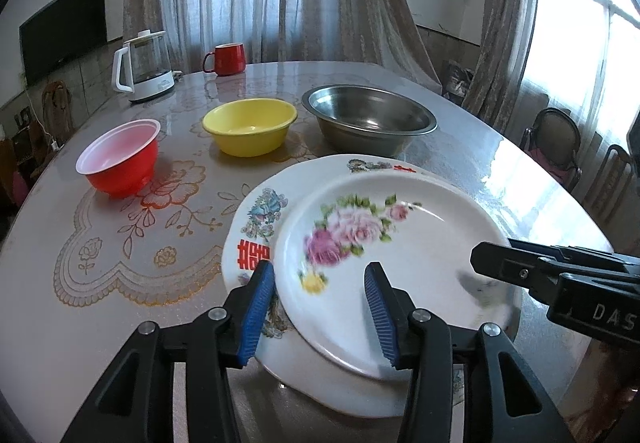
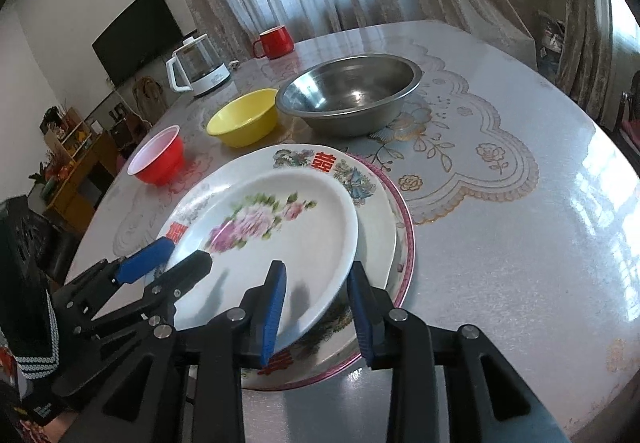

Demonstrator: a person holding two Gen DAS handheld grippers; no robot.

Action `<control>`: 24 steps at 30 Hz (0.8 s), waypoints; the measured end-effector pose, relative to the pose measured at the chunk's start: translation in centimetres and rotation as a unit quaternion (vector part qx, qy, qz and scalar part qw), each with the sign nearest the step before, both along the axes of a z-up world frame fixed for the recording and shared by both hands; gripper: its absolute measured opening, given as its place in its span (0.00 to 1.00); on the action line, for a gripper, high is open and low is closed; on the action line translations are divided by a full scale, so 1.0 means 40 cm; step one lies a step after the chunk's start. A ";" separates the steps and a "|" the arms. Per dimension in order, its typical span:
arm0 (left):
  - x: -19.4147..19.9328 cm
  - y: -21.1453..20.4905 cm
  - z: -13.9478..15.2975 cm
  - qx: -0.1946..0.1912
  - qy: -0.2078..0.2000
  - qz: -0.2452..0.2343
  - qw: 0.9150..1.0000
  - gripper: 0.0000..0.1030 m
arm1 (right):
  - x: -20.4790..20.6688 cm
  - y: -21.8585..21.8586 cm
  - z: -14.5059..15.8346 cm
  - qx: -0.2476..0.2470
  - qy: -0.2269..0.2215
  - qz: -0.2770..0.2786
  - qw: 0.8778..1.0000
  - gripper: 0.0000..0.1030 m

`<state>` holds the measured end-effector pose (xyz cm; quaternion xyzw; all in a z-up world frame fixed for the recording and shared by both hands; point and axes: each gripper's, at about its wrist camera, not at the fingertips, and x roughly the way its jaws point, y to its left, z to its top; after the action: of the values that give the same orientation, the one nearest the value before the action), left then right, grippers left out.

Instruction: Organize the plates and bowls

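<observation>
A stack of three plates sits at the near edge of the table [image 2: 500, 243]: a rose plate [image 1: 400, 275] on top, a bird plate [image 1: 256, 243] with red characters beneath it, and a pink-rimmed plate [image 2: 408, 231] at the bottom, visible only in the right wrist view. The rose plate lies off-centre on the bird plate, toward the right of the stack in the left wrist view. The left gripper [image 1: 320, 307] is wide open, its blue pads [image 1: 256, 315] spread above the near-left rim of the rose plate, gripping nothing. The right gripper [image 2: 316, 315] is also wide open, its fingers straddling the near edge of the rose plate; whether they touch it cannot be determined. Far of the stack stand three bowls in a row, apart from one another: a red bowl [image 1: 120, 159] at left, a yellow bowl [image 1: 250, 127] in the middle, and a steel bowl [image 1: 368, 121] at right. A kettle [image 1: 144, 67] and a red mug [image 1: 226, 59] stand at the far left of the table.
</observation>
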<state>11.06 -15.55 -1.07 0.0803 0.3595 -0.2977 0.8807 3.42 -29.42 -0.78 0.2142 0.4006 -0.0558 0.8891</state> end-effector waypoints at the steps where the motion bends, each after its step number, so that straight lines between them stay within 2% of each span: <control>1: -0.001 0.000 0.001 0.001 -0.002 0.003 1.000 0.47 | 0.000 0.000 0.000 0.001 0.000 0.000 1.000 0.31; 17: -0.023 0.026 0.013 -0.015 0.009 0.006 1.000 0.53 | -0.006 0.004 0.001 0.012 -0.004 0.003 1.000 0.32; 20: -0.027 0.038 0.021 -0.023 0.011 0.010 1.000 0.59 | -0.006 0.004 0.000 0.011 -0.004 0.004 1.000 0.32; 24: -0.030 0.052 0.027 -0.029 0.016 0.019 0.999 0.73 | -0.007 0.005 0.000 0.013 -0.004 0.004 1.000 0.32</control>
<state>9.86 -13.49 -0.01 0.0432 0.3665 -0.2919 0.8824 3.15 -29.23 -0.78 0.2245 0.3982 -0.0466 0.8882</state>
